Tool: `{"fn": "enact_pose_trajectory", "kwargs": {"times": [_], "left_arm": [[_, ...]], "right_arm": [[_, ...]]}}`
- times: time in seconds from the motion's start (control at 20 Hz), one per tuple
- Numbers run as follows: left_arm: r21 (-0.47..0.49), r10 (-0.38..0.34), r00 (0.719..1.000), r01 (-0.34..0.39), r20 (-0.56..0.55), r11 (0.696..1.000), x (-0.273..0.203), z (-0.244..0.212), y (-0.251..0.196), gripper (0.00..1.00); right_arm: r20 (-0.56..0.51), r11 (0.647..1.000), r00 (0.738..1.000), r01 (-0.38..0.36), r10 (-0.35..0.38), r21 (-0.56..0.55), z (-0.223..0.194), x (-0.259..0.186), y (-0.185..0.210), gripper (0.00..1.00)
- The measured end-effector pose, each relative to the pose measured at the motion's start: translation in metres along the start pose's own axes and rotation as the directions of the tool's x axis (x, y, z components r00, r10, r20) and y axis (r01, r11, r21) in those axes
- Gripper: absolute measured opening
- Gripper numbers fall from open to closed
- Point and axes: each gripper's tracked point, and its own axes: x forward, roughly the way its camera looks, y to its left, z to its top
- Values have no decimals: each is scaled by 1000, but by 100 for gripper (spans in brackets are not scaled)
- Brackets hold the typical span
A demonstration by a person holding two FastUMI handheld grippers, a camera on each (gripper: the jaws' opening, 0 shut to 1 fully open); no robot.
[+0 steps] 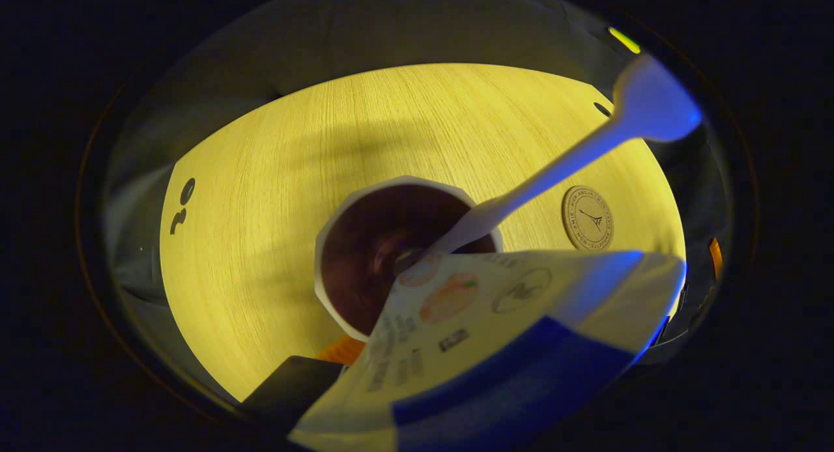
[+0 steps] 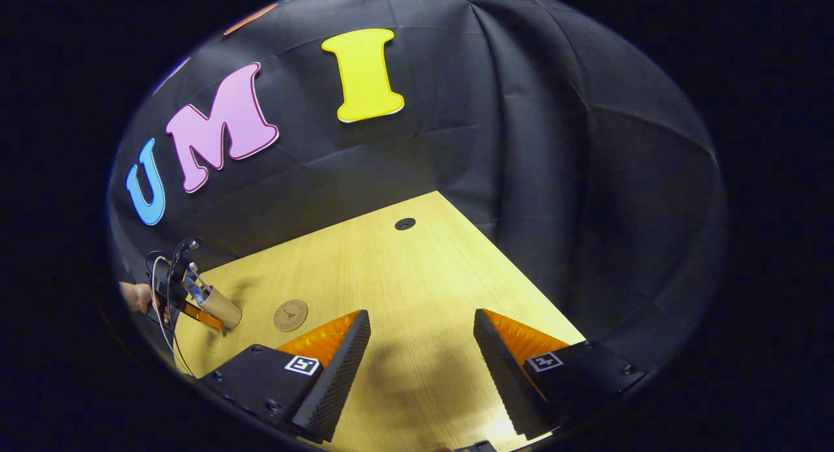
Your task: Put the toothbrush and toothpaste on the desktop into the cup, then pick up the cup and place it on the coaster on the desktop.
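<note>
Wooden worktop point(image 1: 273, 198) below us: our left claw point(image 1: 365, 380) clamps the toothpaste point(image 1: 495, 335) over the cup point(image 1: 365, 256), toothbrush point(image 1: 554, 172) already inside. Release off-centre and it could tip. Right claw point(image 2: 420, 367) gapes apart.

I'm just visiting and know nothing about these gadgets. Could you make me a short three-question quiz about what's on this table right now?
1. True or false: the toothbrush already stands in the cup.
2. What lies on the desktop, beside the cup and apart from it? A) a plate B) a round coaster C) a sponge
3. Fill in: the right hand-held gripper hangs over bare wood with its fingers ____.

Key
1. True; its handle leans out over the rim, next to the toothpaste tube.
2. B
3. open; nothing sits between them.
</note>
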Motion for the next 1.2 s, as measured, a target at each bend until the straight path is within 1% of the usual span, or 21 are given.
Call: {"fn": "enact_pose_trajectory", "kwargs": {"times": [0.1,0.25,0.4,0.5,0.65,0.85,1.0,1.2], "left_arm": [[22,10,1000,-11,23,1000,-7,6,-3,67],[88,3,999,-6,37,996,-19,14,-20,67],[155,-9,999,1,53,988,-28,23,-49,68],[189,-31,997,18,64,982,-30,31,-74,68],[240,-69,996,53,58,969,-28,40,-112,69],[311,-87,995,68,47,948,-20,52,-153,69],[362,-82,996,66,30,930,-13,56,-172,70],[403,-68,997,52,26,914,-3,60,-190,71]], "right_arm": [[1,1000,1000,0,0,0,2,-2,0,98],[12,1000,1000,1,-1,-5,7,-4,-3,98],[26,1000,1000,14,-14,2,12,-12,-12,98],[37,999,999,31,-32,11,12,-18,-20,98],[28,999,999,42,-43,25,1,-32,-27,98],[7,997,998,55,-55,60,-13,-47,-37,98],[-5,995,997,73,-72,68,-21,-55,-47,98],[-10,991,996,86,-85,98,-24,-66,-60,98]]}}
